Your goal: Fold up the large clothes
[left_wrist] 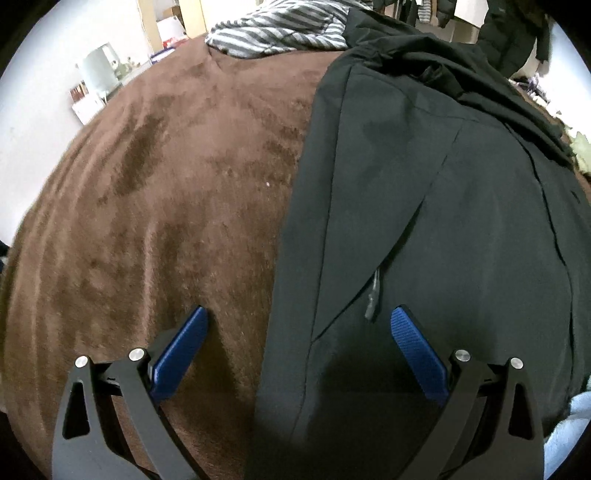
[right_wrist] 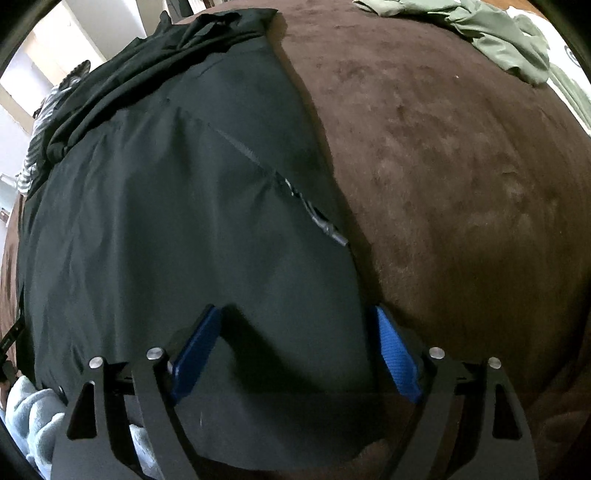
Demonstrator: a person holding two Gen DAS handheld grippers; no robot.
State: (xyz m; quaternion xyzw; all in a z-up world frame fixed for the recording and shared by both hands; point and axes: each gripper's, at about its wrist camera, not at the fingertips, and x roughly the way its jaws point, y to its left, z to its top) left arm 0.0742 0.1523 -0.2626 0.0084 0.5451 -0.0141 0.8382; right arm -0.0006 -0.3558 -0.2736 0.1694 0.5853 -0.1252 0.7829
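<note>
A large dark jacket [left_wrist: 424, 192] lies flat on a brown plush blanket [left_wrist: 166, 184]; a zip pocket with a grey pull [left_wrist: 371, 302] shows near its hem. My left gripper [left_wrist: 301, 314] is open over the jacket's left edge, one blue pad over the blanket, the other over the fabric. In the right wrist view the same jacket [right_wrist: 166, 203] fills the left side, its zip pull [right_wrist: 328, 229] near the right edge. My right gripper [right_wrist: 295, 314] is open, straddling the jacket's lower right corner, close above the cloth.
A grey striped garment [left_wrist: 280, 29] lies at the far end of the blanket. A green garment [right_wrist: 498, 33] lies at the far right. A pale blue fluffy cloth [right_wrist: 29, 421] sits by the jacket's near hem. Shelves and hanging clothes stand behind.
</note>
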